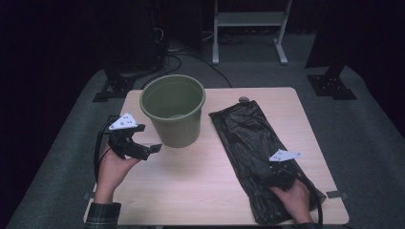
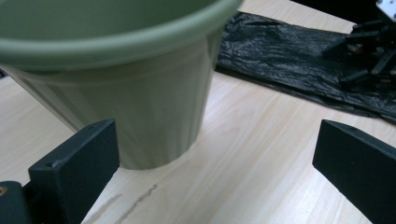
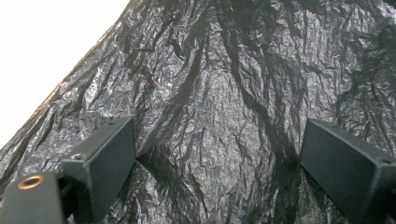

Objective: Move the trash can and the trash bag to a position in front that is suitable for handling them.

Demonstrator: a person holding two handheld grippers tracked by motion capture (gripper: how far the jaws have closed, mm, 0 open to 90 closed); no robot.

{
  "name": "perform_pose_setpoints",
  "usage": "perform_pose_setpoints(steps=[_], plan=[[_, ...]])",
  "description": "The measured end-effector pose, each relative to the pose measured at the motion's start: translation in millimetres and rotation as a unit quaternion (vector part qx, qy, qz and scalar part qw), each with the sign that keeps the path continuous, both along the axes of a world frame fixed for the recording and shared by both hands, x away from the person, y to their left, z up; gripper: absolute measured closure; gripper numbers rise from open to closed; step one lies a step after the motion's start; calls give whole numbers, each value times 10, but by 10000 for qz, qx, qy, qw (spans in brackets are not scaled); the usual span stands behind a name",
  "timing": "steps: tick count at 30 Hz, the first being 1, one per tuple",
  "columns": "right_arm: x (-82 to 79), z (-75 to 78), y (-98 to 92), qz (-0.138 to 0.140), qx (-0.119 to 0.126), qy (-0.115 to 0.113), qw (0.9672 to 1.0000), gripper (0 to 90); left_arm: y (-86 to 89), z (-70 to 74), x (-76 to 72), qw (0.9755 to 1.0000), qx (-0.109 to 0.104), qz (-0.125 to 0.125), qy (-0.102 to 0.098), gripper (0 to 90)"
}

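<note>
Crinkly glossy bag point(image 3: 224, 93) (matt plastic bin point(image 1: 173, 110))

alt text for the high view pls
A person's two hands hold grippers over a light wooden table: the open left gripper sits beside an upright green bucket, and the right gripper rests on a flat black plastic bag.

In the left gripper view, the green bin point(image 2: 126, 84) is cut off by the top and left edges, its rim blurred close to the lens. In the high view, the right tongs point(image 1: 276, 175) merge into the black bag point(image 1: 248, 138) under them, so their jaws cannot be told apart. A small round object point(image 1: 244, 99) at the desk's point(image 1: 200, 181) far edge is too small to identify.
</note>
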State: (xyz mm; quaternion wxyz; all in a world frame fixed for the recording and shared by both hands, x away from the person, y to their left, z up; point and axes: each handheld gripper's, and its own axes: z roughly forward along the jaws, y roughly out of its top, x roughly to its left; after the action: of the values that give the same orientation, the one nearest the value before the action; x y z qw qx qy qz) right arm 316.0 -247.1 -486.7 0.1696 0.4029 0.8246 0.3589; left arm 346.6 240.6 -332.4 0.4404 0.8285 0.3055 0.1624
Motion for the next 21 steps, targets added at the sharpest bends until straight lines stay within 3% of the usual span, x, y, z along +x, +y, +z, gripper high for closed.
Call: perform_pose_setpoints(steps=[12,21], plan=[[0,0,0,-3,2,0,10000,92,55,272,253,9999,31,92,-108,0],[0,0,1,-3,3,3,10000,93,59,390,486,9997,55,151,-159,0]])
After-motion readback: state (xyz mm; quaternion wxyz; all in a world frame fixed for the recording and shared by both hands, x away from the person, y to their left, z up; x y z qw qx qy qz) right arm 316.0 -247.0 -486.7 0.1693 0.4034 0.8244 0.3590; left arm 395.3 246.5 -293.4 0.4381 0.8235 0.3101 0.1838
